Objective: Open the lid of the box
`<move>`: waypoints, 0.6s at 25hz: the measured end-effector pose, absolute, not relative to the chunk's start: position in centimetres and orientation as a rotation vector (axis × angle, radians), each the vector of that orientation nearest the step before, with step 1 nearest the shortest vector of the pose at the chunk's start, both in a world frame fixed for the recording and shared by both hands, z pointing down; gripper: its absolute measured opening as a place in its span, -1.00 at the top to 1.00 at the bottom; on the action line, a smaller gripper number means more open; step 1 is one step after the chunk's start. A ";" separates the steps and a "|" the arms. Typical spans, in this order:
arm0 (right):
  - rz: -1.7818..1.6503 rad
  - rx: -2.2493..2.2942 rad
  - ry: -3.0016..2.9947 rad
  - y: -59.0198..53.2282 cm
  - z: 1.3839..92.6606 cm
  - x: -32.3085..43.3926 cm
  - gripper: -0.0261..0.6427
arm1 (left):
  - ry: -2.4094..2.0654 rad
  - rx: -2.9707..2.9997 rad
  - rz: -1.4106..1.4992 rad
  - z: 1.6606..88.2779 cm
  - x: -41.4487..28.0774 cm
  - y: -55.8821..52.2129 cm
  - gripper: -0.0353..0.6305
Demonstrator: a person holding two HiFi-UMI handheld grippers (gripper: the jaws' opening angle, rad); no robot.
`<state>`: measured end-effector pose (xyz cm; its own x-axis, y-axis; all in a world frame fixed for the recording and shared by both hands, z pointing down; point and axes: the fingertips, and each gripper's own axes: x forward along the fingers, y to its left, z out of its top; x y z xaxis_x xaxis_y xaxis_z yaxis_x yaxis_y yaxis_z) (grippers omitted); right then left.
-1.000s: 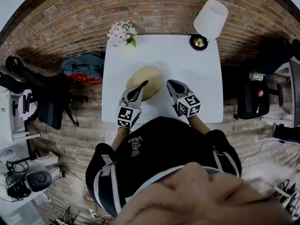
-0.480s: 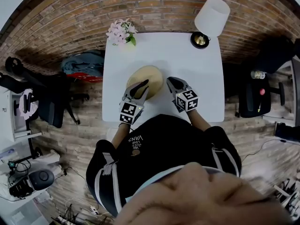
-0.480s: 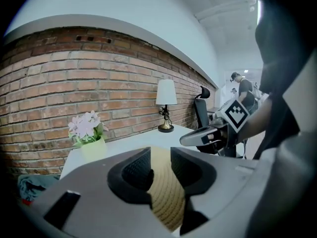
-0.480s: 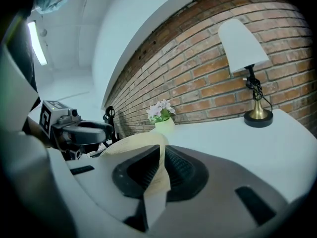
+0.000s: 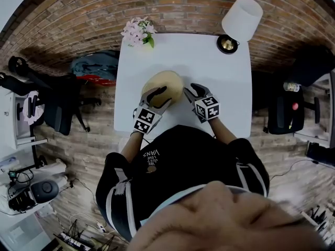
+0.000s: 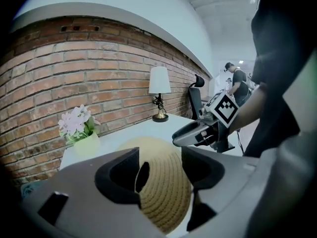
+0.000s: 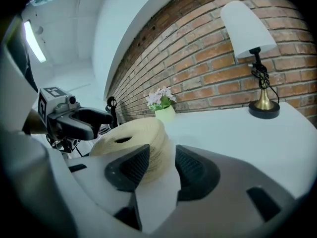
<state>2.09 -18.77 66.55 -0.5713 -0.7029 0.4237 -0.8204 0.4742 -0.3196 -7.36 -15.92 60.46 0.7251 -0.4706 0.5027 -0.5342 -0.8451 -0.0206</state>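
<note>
A round woven straw box (image 5: 163, 84) with a domed lid stands near the front of the white table (image 5: 209, 61). My left gripper (image 5: 157, 94) is at the box's near-left side, and its jaws have just been opening; in the left gripper view the box (image 6: 166, 187) fills the gap ahead of the left gripper (image 6: 161, 165), with no pad pressing on it. My right gripper (image 5: 191, 92) is beside the box's right side, its jaws also just opening. In the right gripper view the box (image 7: 133, 135) shows ahead of the right gripper (image 7: 162, 165), untouched.
A white-shaded lamp (image 5: 239, 18) on a brass foot stands at the table's far right corner. A pot of pink flowers (image 5: 137, 33) sits at the far left corner. A brick wall runs behind, and office chairs (image 5: 63, 109) stand on either side.
Both grippers have come down and in toward the box. Their jaws, shut a second ago, now stand apart on either side of the box.
</note>
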 end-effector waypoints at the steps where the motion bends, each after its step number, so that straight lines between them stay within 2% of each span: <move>1: 0.732 1.298 -2.485 -18.8 66.8 2.1 0.49 | -0.808 2.805 0.788 60.6 -7.3 -15.9 0.11; 7: 0.729 1.245 -2.482 -19.1 67.6 2.5 0.37 | -0.728 2.844 0.992 62.8 -6.7 -15.2 0.00; 15: 0.682 1.091 -2.461 -18.2 69.5 2.2 0.23 | -0.661 2.788 1.116 64.3 -6.1 -14.5 -0.18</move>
